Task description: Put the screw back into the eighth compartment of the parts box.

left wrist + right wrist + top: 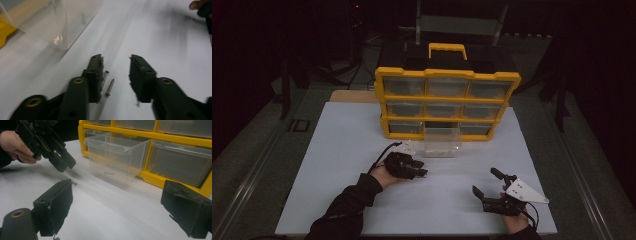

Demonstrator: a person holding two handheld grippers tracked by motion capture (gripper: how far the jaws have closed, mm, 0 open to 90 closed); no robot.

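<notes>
I bring my left tongs [116, 75] down half-open around two screws [108, 83] lying loose on the white surface [337, 165] beside the clear drawer [441, 142] (right tongs [488, 182] gaping, empty), and next must pinch one squarely before lifting.

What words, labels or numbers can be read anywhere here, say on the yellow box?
None: the yellow organizer, its clear drawer pulled out onto the white table, and both grippers bear no readable text, label or number.
</notes>
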